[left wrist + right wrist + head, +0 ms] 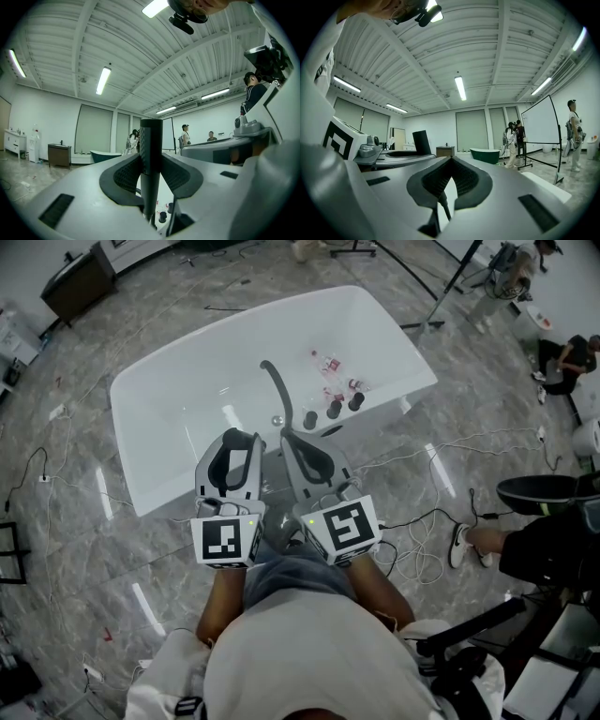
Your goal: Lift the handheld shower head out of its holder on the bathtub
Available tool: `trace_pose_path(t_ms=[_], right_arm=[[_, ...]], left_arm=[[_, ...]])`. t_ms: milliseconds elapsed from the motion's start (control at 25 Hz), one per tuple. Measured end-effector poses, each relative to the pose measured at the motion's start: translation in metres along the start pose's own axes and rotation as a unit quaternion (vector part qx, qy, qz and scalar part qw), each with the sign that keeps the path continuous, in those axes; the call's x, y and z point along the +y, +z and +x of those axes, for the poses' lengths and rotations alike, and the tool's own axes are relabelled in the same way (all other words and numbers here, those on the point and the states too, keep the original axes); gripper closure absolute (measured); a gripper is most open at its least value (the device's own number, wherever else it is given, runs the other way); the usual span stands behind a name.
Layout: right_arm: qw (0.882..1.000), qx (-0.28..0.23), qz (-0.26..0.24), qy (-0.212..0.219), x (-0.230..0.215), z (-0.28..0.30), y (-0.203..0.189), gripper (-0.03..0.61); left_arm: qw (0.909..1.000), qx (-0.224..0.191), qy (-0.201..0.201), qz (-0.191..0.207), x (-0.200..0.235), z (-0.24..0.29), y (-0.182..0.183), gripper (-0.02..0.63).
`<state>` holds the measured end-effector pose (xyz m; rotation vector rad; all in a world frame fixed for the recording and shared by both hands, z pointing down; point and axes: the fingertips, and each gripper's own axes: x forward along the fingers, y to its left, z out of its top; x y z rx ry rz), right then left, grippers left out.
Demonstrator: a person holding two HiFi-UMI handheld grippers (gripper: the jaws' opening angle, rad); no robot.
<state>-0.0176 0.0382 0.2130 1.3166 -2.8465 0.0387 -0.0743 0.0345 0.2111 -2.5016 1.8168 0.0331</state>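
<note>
The white bathtub [178,371] lies in front of me on a marble floor. The shower head's dark textured handle [151,145] stands upright between the pads of my left gripper [151,161], which is shut on it. From the head view, the left gripper [242,439] sits at the tub's near rim, and the grey handle [274,385] rises past it over the basin. My right gripper [302,442] is beside it, empty. In the right gripper view, its jaws [450,176] meet at the tips. A thin hose [444,208] shows below them, and the handle [421,142] stands off to the left.
Three dark knobs [333,411] line the tub's rim to the right of the grippers. Small bottles [328,367] lie in the basin. Cables [422,531] trail across the floor at right, near a person's shoe [461,545]. A stand's legs [441,296] are behind the tub.
</note>
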Motion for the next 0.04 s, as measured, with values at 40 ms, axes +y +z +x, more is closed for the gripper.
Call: trace_pose_path(t_ms=[40], right_arm=[[1.0, 0.001, 0.0, 0.001, -0.001, 0.0006, 0.0011, 0.561]], left_arm=[[1.0, 0.0, -0.001, -0.001, -0.0003, 0.0015, 0.0014, 0.466]])
